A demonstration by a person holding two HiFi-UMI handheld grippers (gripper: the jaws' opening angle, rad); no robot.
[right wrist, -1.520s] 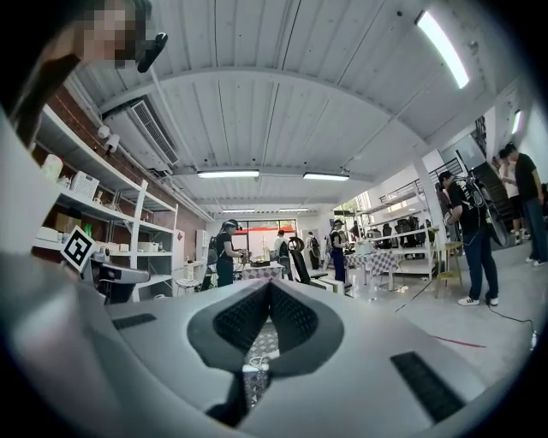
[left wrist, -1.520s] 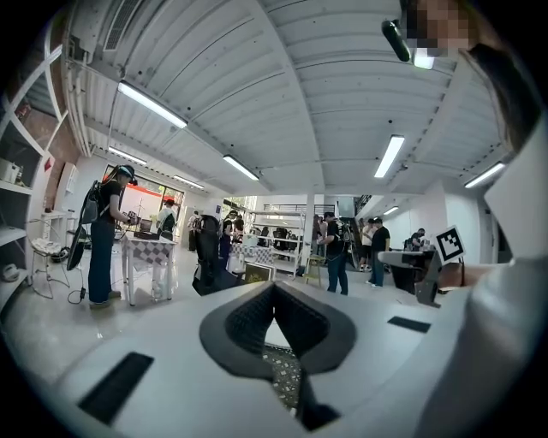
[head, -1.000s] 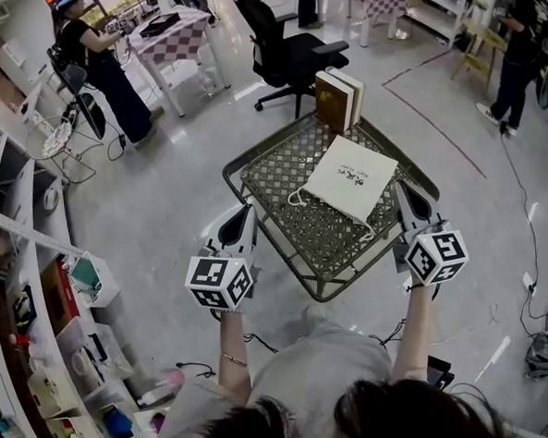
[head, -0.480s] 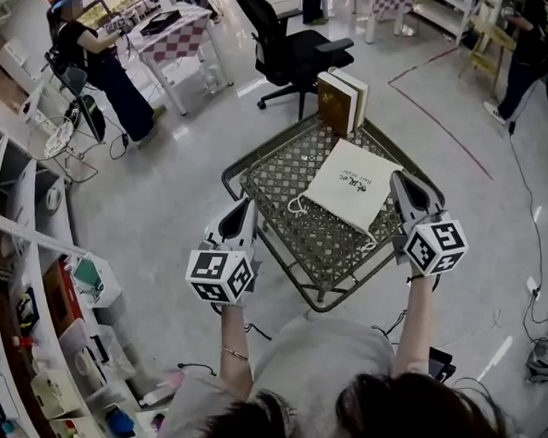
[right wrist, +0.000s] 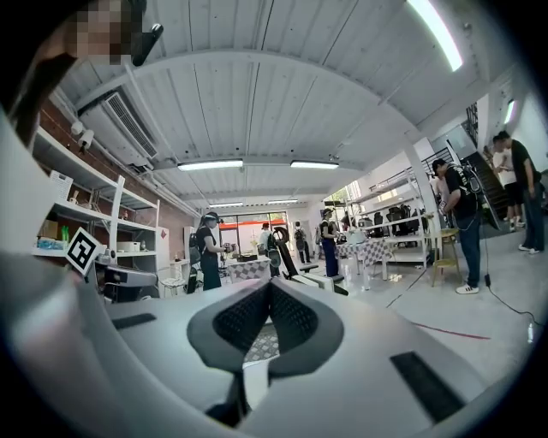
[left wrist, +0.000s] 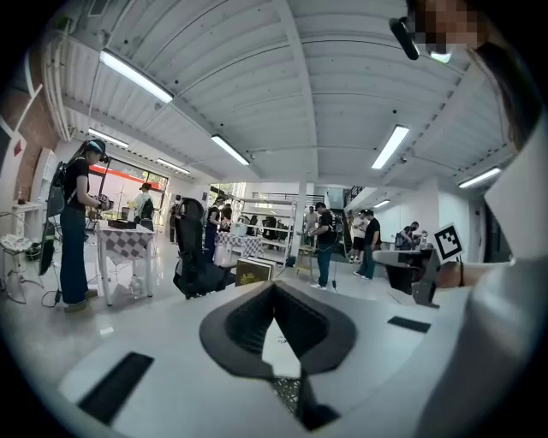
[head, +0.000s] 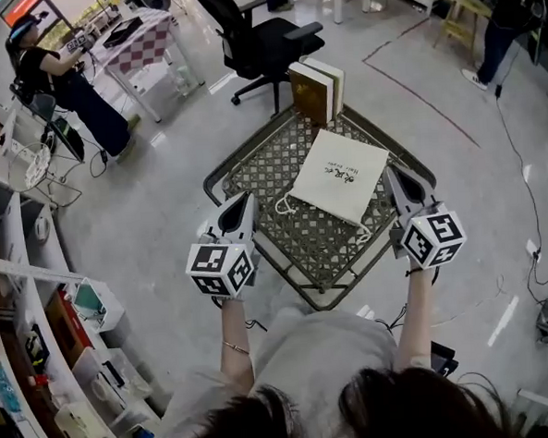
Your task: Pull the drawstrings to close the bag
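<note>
Head view: white drawstring bag (head: pixel 339 175) flat on the mesh table (head: pixel 260 173), left gripper (head: pixel 247 198) and right gripper (head: pixel 389 170) flanking the table's near corner, jaws pressed together and empty, probably lining up on the loose drawstrings (head: pixel 287 203).

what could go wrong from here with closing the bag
1. The drawstring loop is thin and lies flat on the mesh table. Both the left gripper and right gripper are shut and empty, so a grab may miss or snag the mesh.
2. The bag lies loose, so pulling may drag it instead of cinching it.
3. The books stand upright just behind it and could be knocked over.
</note>
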